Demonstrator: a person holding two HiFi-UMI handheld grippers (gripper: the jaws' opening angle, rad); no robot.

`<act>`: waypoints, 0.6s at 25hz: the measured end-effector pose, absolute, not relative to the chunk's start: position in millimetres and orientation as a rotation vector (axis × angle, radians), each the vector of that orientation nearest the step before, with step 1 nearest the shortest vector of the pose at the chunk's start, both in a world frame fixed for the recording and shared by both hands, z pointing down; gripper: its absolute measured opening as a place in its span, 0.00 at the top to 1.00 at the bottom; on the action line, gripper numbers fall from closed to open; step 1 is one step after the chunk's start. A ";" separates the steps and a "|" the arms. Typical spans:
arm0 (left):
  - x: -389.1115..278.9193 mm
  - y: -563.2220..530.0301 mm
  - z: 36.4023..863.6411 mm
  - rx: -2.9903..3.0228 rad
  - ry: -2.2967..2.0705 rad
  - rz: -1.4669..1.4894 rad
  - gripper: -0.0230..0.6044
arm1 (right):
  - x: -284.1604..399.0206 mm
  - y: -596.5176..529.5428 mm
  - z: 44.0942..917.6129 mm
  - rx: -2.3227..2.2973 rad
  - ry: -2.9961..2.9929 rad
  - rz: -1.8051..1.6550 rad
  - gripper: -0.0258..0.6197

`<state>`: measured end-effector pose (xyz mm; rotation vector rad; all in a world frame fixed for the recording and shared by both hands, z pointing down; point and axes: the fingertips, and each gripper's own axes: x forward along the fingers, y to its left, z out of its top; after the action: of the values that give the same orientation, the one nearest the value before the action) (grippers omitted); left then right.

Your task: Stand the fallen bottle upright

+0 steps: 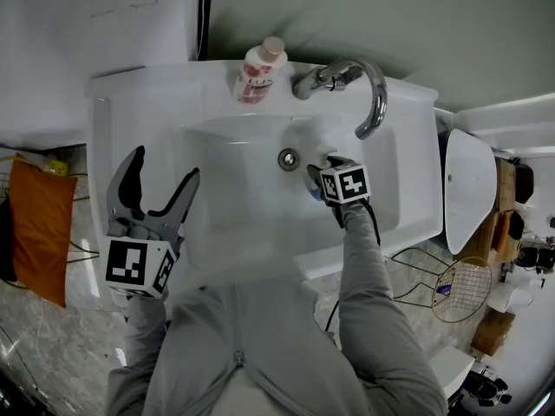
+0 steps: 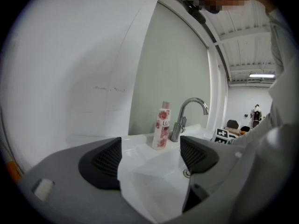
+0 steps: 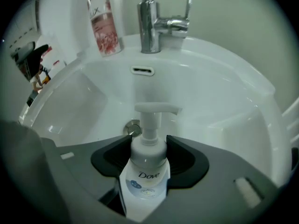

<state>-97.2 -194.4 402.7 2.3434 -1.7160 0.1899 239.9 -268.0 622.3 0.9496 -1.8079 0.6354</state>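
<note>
While the right claw (image 3: 148, 154) grips the white pump bottle (image 3: 146, 174) over the sink basin (image 1: 234, 224) before the faucet (image 1: 351, 81), left claw (image 2: 152, 155) wide open left of it, pink-labelled bottle (image 1: 257, 72) upright beside the faucet

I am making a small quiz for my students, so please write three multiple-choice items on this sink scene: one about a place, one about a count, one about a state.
1. Where does the pink-flowered bottle stand?
A) on the sink rim, beside the faucet
B) on a shelf
C) in a basket

2. How many bottles show?
A) one
B) two
C) four

3. The right claw is:
A) open, empty
B) shut on the pump bottle
C) out of view

Answers:
1 A, it stands upright by the faucet.
2 B, the pink-flowered bottle and the pump bottle.
3 B, its pads press the bottle's sides.
</note>
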 end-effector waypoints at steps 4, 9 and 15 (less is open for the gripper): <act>-91.2 -190.4 396.4 2.365 -1.712 0.194 0.28 | 249.8 -264.2 608.2 1.079 -1.865 0.689 0.60; -82.4 -186.1 388.5 2.397 -1.705 0.200 0.28 | 257.2 -259.1 596.3 1.162 -1.902 0.707 0.61; -75.8 -182.3 379.8 2.424 -1.704 0.216 0.28 | 262.4 -265.1 570.8 1.257 -1.962 0.705 0.61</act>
<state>-75.8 -182.3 379.8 2.4241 -1.7043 0.2158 262.4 -265.1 570.8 1.2567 -1.9623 0.7051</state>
